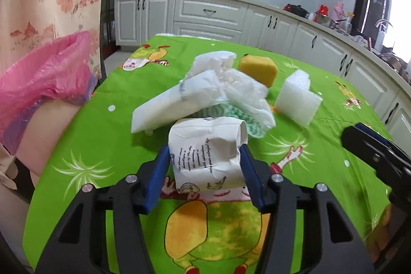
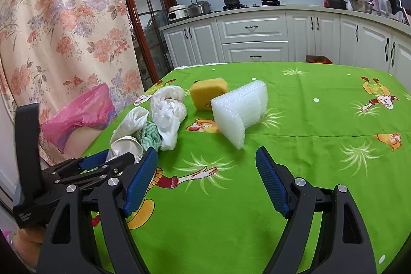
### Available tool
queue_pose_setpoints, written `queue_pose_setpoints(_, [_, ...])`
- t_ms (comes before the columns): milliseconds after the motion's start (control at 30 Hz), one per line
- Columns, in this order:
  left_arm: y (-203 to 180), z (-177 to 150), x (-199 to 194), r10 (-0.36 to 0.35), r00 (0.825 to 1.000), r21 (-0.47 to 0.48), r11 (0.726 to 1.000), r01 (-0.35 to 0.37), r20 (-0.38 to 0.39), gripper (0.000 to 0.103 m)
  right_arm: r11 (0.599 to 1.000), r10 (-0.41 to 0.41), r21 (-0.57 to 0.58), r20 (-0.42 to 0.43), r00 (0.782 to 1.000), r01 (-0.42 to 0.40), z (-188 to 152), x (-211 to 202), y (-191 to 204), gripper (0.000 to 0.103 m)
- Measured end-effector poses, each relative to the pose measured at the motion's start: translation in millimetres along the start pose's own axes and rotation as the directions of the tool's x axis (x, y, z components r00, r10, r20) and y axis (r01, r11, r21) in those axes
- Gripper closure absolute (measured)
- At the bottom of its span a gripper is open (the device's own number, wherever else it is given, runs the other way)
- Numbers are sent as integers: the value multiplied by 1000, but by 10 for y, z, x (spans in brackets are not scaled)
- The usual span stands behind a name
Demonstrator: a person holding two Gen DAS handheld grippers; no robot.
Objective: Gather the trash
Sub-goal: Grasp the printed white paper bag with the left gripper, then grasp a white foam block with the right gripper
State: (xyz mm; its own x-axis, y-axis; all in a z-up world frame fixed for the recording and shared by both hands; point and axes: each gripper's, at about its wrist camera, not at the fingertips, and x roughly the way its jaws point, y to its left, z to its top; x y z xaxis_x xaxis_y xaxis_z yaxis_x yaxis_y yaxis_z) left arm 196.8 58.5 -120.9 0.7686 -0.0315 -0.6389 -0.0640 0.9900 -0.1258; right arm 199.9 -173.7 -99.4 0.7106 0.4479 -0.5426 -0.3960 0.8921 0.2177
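My left gripper (image 1: 205, 158) is shut on a crumpled white paper cup (image 1: 208, 153) with printed text, just above the green tablecloth (image 1: 102, 145). Behind it lie a folded white paper piece (image 1: 174, 102), white plastic bags (image 1: 244, 94), a green-white cloth (image 1: 231, 114), a yellow sponge (image 1: 259, 68) and white foam (image 1: 295, 99). My right gripper (image 2: 206, 171) is open and empty over the cloth, with the foam (image 2: 239, 112), sponge (image 2: 208, 94) and bags (image 2: 167, 114) ahead of it. The left gripper (image 2: 97, 163) and cup (image 2: 125, 145) show at its left.
A bin lined with a pink bag (image 1: 43, 78) stands off the table's left edge, also in the right wrist view (image 2: 79, 112). A floral curtain (image 2: 64, 17) hangs behind it. Kitchen cabinets (image 2: 257, 37) run along the back. The right gripper (image 1: 372, 153) shows at right.
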Motion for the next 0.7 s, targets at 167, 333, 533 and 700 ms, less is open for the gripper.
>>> queue_pose_setpoints(167, [6,-95,-231,20,998,41,999,-22,61,50,1000,5,4,-20,1000,-5,-27,58,12,28])
queue_pose_setpoints(333, [110,-181,-463,80,988,67,994,-90,130,50,1000,2,16,-22,1000,-1,60,145,-16,28])
queue_pose_setpoints(533, [225,-191,-614,97,981,56,993,-107,169,50,998,-43,37,-36,998,44,276,401,-131,28])
queue_pose_setpoints(700, [214,-181,-647,94,979,67,992,-108,182,50,995,-72,56,-90,993,77,400,695,-254,28])
